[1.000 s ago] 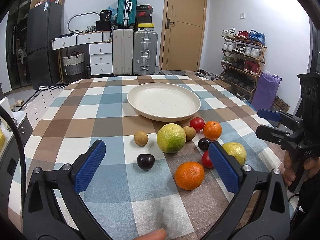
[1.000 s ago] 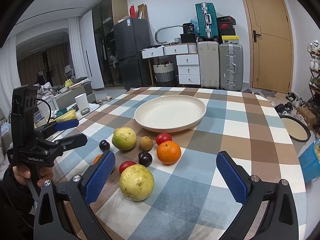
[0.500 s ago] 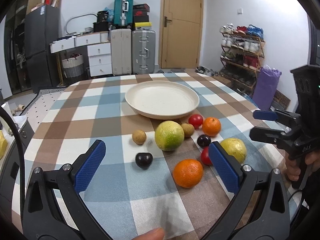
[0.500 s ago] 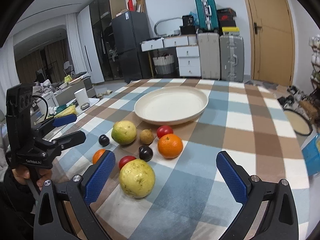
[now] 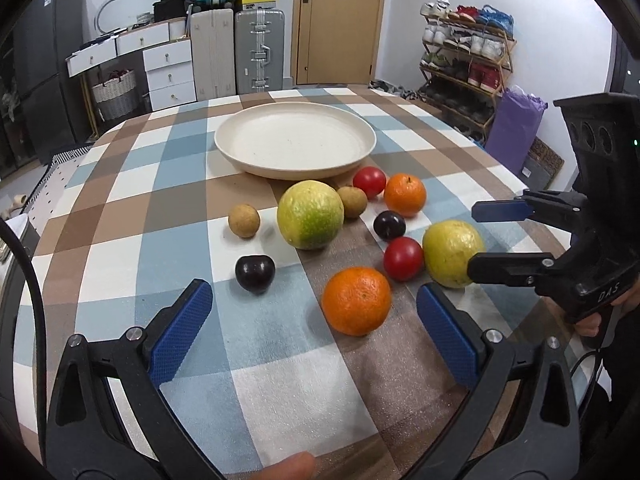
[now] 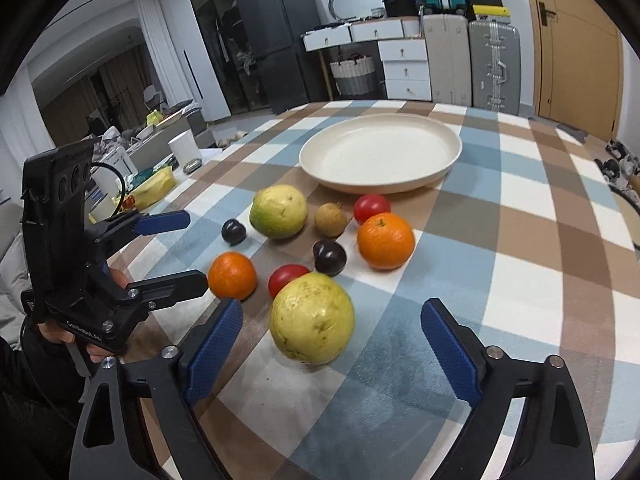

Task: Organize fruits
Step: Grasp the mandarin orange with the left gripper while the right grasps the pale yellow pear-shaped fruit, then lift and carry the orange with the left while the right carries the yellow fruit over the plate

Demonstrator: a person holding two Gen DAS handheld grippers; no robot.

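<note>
The right hand-held gripper (image 6: 332, 344) is closing from wide, its jaws either side of the yellow guava (image 6: 312, 318) but with clear gaps, so nothing is gripped yet. The guava sits on the checked tabletop (image 6: 520, 240) at the near edge of the fruit cluster, a red tomato (image 6: 288, 276) touching or just behind it. It looks firm, heavy for its size, round and somewhat waxy, so it may roll or slip; I would take it across its widest middle, pads level, with moderate squeeze since ripe skin bruises. The left hand-held gripper (image 5: 314, 334) stands wide and empty, aimed at the near orange (image 5: 356, 300), which should be firm with a grippy dimpled peel. The tomatoes and the dark plums (image 5: 255, 273) are smaller, smooth and soft, and call for a gentler pinch. The greener guava (image 5: 310, 215), two brown longan-like fruits (image 5: 244, 220) and a second orange (image 5: 405, 194) lie nearer the plate. That cream plate (image 5: 240, 156), shallow with a low rim, stands beyond the fruit and holds nothing; round fruit set in it could roll to the rim.
</note>
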